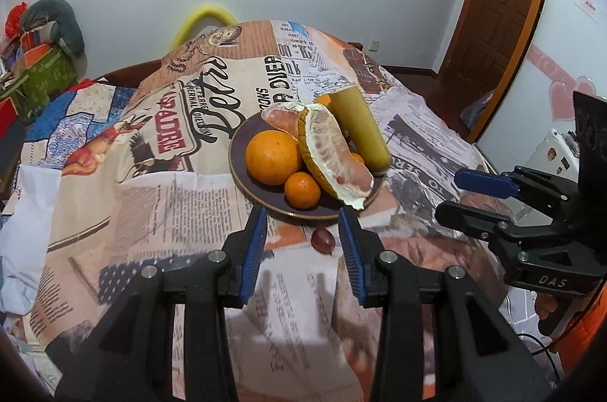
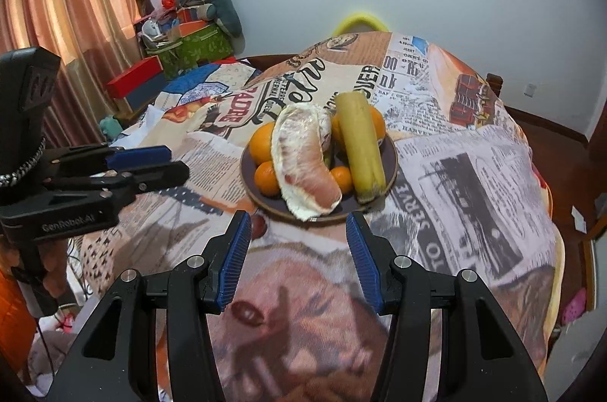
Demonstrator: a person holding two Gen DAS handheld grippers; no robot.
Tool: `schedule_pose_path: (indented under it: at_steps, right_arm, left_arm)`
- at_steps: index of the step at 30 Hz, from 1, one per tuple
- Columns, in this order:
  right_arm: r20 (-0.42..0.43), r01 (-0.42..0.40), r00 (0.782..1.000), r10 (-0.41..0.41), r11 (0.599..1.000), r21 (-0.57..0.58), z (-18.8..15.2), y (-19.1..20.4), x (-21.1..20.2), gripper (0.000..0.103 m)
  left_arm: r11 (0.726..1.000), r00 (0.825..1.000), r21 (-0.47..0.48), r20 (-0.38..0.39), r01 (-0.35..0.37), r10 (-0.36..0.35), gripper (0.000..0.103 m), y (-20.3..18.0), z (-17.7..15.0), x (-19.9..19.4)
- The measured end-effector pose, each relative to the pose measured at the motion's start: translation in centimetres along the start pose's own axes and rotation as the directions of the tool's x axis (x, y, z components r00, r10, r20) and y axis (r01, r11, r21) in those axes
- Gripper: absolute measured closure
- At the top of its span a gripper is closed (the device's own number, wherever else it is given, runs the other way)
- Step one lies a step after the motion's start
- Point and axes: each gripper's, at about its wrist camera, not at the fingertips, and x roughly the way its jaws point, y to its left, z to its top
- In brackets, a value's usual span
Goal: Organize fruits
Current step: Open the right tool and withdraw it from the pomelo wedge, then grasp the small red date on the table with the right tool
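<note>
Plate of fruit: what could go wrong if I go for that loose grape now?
1. The grape lies close to the plate rim, so the open left gripper could nudge the plate.
2. The pomelo wedge overhangs that rim and may slide off.
3. The grape may roll on the wrinkled tablecloth.

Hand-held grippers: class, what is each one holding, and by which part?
Nothing. The left hand-held gripper and right hand-held gripper are both open and empty.
</note>
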Motion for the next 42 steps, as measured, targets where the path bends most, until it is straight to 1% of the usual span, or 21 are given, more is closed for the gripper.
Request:
schedule_pose_path:
  at_steps: [1, 3, 5, 10, 15, 21, 23, 24, 26, 29, 33, 37, 42]
  right_arm:
    - [-0.002, -0.001, 1.0, 0.001, 1.0, 0.002, -0.3, 0.1, -0.1, 0.054]
    - [-0.009, -0.001, 1.0, 0.001, 1.0, 0.007, -0.9, 0.4, -0.2, 0.054]
    - [-0.019, -0.005, 1.0, 0.005, 1.0, 0.011, -1.5, 0.6, -0.2, 0.054]
    - [-0.058, -0.01, 0.998, 0.01, 1.0, 0.005, -3.1, 1.5, 0.2, 0.054]
    - [-0.11, -0.006, 0.994, 0.005, 1.0, -0.005, -4.6, 2.0, 1.7, 0.054]
    - [-0.169, -0.03, 0.985, 0.03, 1.0, -0.002, -5.8, 2.4, 3.6, 0.054]
    - [-0.181, -0.042, 0.983, 0.04, 0.999, -0.007, -6.2, 2.6, 4.0, 0.06]
    - [-0.183, -0.04, 0.982, 0.037, 0.999, -0.013, -6.3, 2.8, 4.1, 0.062]
    - [-0.178, -0.024, 0.984, 0.018, 0.999, -0.034, -6.3, 3.0, 4.2, 0.072]
    - [-0.178, -0.044, 0.983, 0.037, 0.999, -0.031, -6.2, 2.9, 4.1, 0.08]
    - [-0.173, -0.055, 0.984, 0.048, 0.998, -0.035, -6.3, 2.9, 3.9, 0.081]
    - [-0.162, -0.08, 0.984, 0.079, 0.997, 0.0, -5.9, 2.2, 3.5, 0.081]
    - [-0.117, -0.048, 0.992, 0.051, 0.998, 0.027, -5.0, 0.4, 2.4, 0.081]
  left_arm:
    - [1.0, 1.0, 0.003, 0.001, -0.001, 0.001, 0.064, -0.1, -0.2, -0.3]
    - [1.0, 1.0, 0.011, 0.002, -0.008, 0.008, 0.059, -0.3, -0.7, -0.9]
    - [1.0, 1.0, 0.017, 0.005, -0.018, 0.018, 0.057, -0.5, -1.3, -1.4]
    - [1.0, 1.0, 0.017, -0.015, -0.014, 0.014, 0.057, -0.7, -2.7, -1.8]
    - [1.0, 0.999, 0.01, -0.045, -0.006, 0.006, 0.057, -0.7, -4.0, -1.4]
    - [1.0, 0.997, 0.004, -0.079, -0.001, 0.001, 0.057, -0.5, -5.0, -0.5]
    - [1.0, 0.996, 0.0, -0.086, -0.001, 0.001, 0.057, -0.4, -5.2, -0.2]
    - [1.0, 0.996, -0.003, -0.091, -0.001, 0.0, 0.057, -0.3, -5.3, 0.0]
    - [1.0, 0.995, -0.008, -0.102, 0.0, -0.001, 0.057, -0.2, -5.4, 0.4]
    - [1.0, 0.993, -0.009, -0.117, 0.002, -0.003, 0.057, -0.3, -5.5, 1.2]
    - [1.0, 0.991, -0.004, -0.135, 0.009, -0.01, 0.057, -0.5, -5.4, 2.3]
    - [1.0, 0.988, 0.006, -0.152, 0.017, -0.016, 0.057, -0.9, -5.1, 3.6]
    - [0.999, 0.987, 0.011, -0.157, 0.033, -0.031, 0.057, -1.3, -4.1, 5.1]
